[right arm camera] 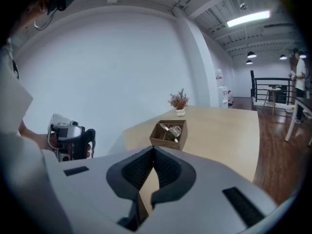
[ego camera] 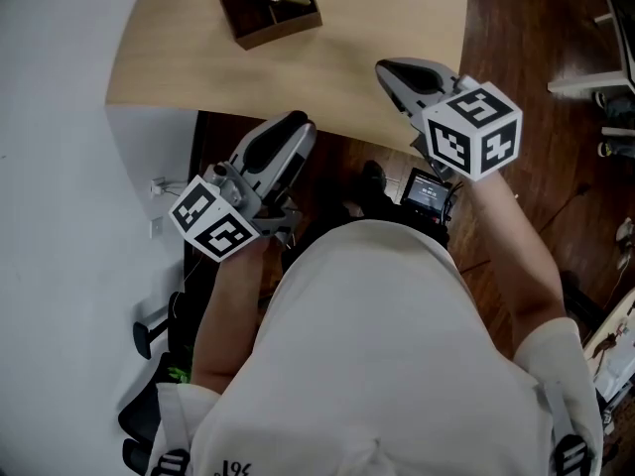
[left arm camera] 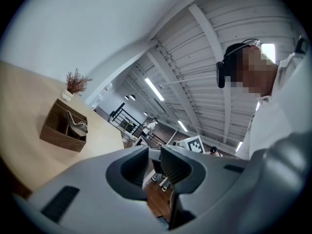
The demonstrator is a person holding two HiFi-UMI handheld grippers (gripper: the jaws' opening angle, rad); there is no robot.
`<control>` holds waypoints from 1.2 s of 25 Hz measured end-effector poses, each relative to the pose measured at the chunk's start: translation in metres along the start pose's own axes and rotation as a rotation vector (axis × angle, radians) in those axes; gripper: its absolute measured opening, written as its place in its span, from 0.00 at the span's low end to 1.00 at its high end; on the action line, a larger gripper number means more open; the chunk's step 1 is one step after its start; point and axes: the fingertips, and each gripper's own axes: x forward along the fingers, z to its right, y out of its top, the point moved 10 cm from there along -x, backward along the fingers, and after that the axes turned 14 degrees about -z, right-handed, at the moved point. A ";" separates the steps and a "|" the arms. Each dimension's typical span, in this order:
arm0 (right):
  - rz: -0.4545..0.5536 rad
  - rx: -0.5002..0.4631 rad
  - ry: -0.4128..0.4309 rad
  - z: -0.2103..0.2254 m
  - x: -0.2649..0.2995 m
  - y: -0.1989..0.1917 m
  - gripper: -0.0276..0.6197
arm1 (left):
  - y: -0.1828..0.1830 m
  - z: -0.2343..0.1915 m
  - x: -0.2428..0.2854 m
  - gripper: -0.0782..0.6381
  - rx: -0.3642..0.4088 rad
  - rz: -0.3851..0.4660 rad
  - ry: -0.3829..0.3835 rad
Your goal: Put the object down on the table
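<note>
left gripper (ego camera: 294, 123): jaws slightly apart, empty
right gripper (ego camera: 389, 67): jaws closed on nothing
wooden box (ego camera: 260, 26): on table (ego camera: 397, 18)

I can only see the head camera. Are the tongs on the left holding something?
Observer: No. In the left gripper view, the grey left tongs stand apart, and only floor shows through the gap.
Child: What about the other ones?
Observer: The grey right tongs are shut tip to tip, with nothing between them.
Child: Is there anything farther away that I'm missing?
Observer: Yes. A small reddish dried plant in a white pot stands on the light wooden table, beyond the brown divided wooden box.
</note>
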 end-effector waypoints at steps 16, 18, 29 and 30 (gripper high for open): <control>-0.001 0.038 -0.010 -0.013 -0.027 -0.024 0.05 | -0.014 0.018 -0.013 0.21 -0.008 -0.024 -0.013; 0.000 0.038 -0.010 -0.015 -0.031 -0.026 0.05 | -0.013 0.020 -0.014 0.21 -0.003 -0.028 -0.016; 0.025 0.039 -0.008 -0.029 -0.056 -0.030 0.05 | -0.009 0.037 -0.018 0.21 0.022 -0.046 -0.026; 0.027 0.037 -0.009 -0.030 -0.058 -0.031 0.05 | -0.009 0.037 -0.018 0.21 0.023 -0.051 -0.024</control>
